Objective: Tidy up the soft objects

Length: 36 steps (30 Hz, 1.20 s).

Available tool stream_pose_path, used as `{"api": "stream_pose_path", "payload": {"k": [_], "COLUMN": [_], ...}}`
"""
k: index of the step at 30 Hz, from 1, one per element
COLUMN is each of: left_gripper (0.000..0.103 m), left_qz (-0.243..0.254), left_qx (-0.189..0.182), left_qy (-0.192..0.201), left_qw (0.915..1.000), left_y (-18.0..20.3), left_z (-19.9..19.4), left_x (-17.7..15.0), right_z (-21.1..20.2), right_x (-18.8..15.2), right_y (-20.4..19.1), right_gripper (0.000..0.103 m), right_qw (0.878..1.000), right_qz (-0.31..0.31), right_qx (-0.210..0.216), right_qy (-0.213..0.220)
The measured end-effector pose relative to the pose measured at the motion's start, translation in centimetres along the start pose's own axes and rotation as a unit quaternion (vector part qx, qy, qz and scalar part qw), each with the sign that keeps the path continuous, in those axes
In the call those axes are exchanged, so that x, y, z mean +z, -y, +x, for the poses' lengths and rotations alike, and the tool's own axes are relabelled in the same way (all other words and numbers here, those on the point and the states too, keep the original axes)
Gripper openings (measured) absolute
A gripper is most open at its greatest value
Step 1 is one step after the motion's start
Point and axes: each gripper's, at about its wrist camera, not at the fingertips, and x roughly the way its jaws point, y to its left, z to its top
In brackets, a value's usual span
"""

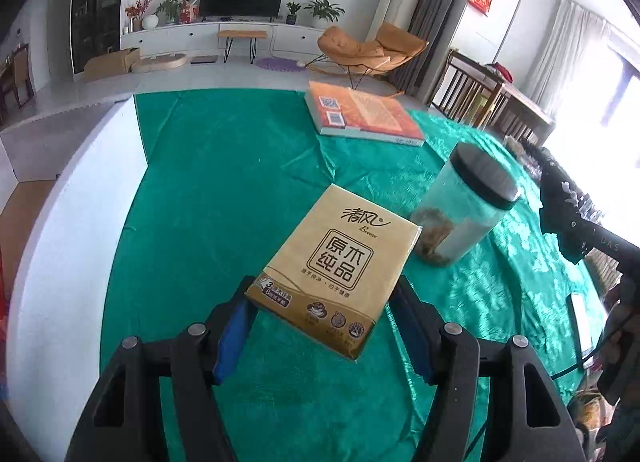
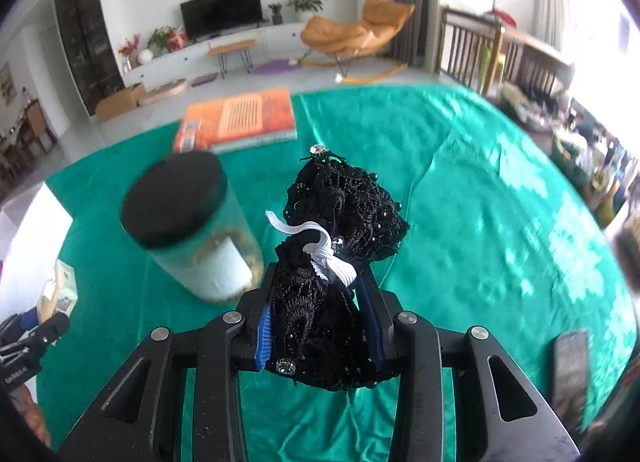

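My left gripper [image 1: 324,302] is shut on a gold tissue pack [image 1: 340,262], holding its near end above the green tablecloth [image 1: 224,189]. My right gripper [image 2: 318,294] is shut on a black lace bundle [image 2: 344,213] tied with a white elastic band [image 2: 320,242]; the bundle sticks up and forward past the fingers, above the cloth [image 2: 480,189]. The right gripper and its black bundle also show at the right edge of the left wrist view [image 1: 560,197]. The left gripper shows at the lower left of the right wrist view [image 2: 36,334].
A clear jar with a black lid [image 1: 468,205] stands just right of the tissue pack; it also shows in the right wrist view [image 2: 188,221]. An orange book [image 1: 364,113] lies at the far edge [image 2: 240,121]. A dark phone [image 2: 570,370] lies at the right.
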Motion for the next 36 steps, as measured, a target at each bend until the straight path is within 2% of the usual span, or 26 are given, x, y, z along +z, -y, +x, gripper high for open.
{"api": "stream_pose_path", "payload": {"k": [4,6,9,12,15,17,19,20,22,24,27,29,32,34,36], "left_gripper": [0.066,0.066,0.066,0.066,0.07,0.087,0.093,0.093,0.093,0.093,0.096,0.103,0.103,0.103,0.103], "left_qz": [-0.021,-0.018,-0.022,-0.044,-0.067,-0.076,-0.081,-0.081,-0.082,-0.084,-0.105,-0.129,-0.148,-0.148,-0.144], "left_qx": [-0.023,-0.007,0.044,0.111,0.192,0.231,0.256,0.269,0.278,0.285,0.275,0.269,0.295,0.318,0.33], "left_qy": [0.033,0.045,0.056,0.053,0.04,0.039,0.04,0.039,0.037,0.04,0.06,0.074,0.094,0.089,0.082], "left_qw": [0.999,0.9988,0.9972,0.9914,0.9782,0.9693,0.9624,0.959,0.9563,0.954,0.9539,0.9514,0.9394,0.9322,0.9294], "left_y": [-2.0,-3.8,-8.1,-13.4,-18.1,-20.3,-21.6,-22.1,-22.4,-22.1,-21.3,-20.9,-20.2,-19.8,-19.7], "left_z": [-5.5,-8.3,-12.6,-16.4,-19.5,-21.1,-22.0,-22.2,-22.4,-22.5,-23.4,-23.9,-24.4,-24.5,-24.8], "left_x": [1.0,0.8,-0.5,-2.6,-5.2,-7.0,-8.4,-9.0,-9.6,-9.8,-9.7,-9.6,-9.6,-9.5,-9.6], "right_z": [-4.8,-6.9,-10.0,-12.6,-14.4,-14.6,-14.2,-13.7,-12.6,-12.3,-13.2,-13.9,-15.3,-15.9,-16.5], "right_x": [1.3,1.3,0.3,-1.7,-4.6,-6.9,-9.1,-10.2,-12.0,-12.7,-12.0,-11.2,-10.5,-10.2,-10.2], "right_y": [-2.9,-6.2,-12.9,-20.6,-28.1,-32.0,-35.0,-36.3,-38.3,-38.3,-36.9,-37.1,-37.1,-37.4,-37.7], "right_gripper": [0.039,0.039,0.039,0.039,0.04,0.042,0.051,0.062,0.069,0.069,0.069,0.071,0.072,0.072,0.072], "right_qw": [0.998,0.995,0.982,0.957,0.926,0.904,0.884,0.875,0.862,0.866,0.882,0.892,0.902,0.905,0.906], "right_qz": [-0.032,-0.062,-0.111,-0.154,-0.193,-0.205,-0.205,-0.205,-0.217,-0.227,-0.236,-0.24,-0.258,-0.274,-0.284], "right_qx": [0.025,0.063,0.144,0.246,0.325,0.372,0.412,0.425,0.435,0.423,0.395,0.375,0.343,0.322,0.313], "right_qy": [0.038,0.043,0.04,0.02,-0.007,-0.04,-0.082,-0.104,-0.144,-0.144,-0.103,-0.082,-0.052,-0.04,-0.036]}}
